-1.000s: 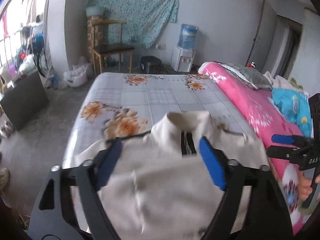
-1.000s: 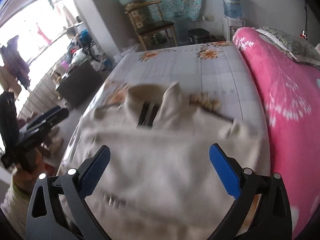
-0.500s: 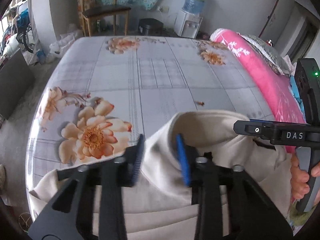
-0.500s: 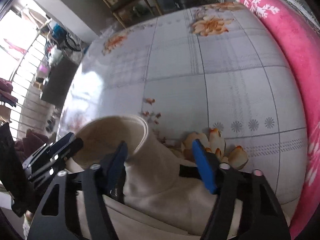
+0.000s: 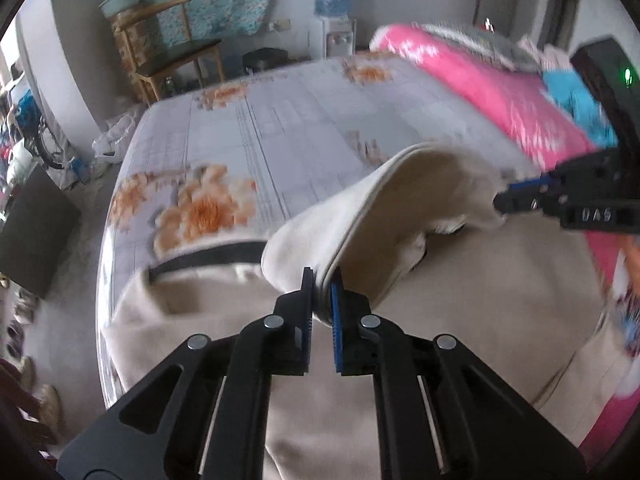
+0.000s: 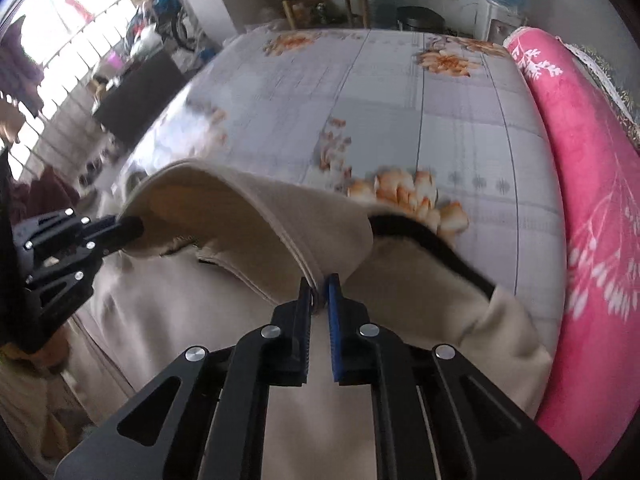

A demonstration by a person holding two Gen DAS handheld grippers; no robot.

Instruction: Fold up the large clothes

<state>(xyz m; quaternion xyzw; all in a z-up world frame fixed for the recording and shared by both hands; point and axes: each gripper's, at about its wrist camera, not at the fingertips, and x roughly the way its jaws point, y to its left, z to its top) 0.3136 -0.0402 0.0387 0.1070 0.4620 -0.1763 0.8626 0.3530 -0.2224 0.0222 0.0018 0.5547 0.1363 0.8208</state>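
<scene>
A large beige coat with black trim lies at the near end of a floral bedsheet. Its collar is lifted into an arch between both grippers. My left gripper has its jaws closing, and the blue pads pinch the collar's left end. In the right wrist view the left gripper shows at the left edge. My right gripper has its jaws closing too, pads tight on the collar's right end. It appears at the right of the left wrist view as the right gripper.
A rolled pink blanket runs along the bed's right side. Beyond the bed stand a wooden chair and a water dispenser. A dark box sits on the floor to the left.
Both grippers came down onto the coat and went from wide open to pinched on the two ends of the collar, which now stands raised off the bed.
</scene>
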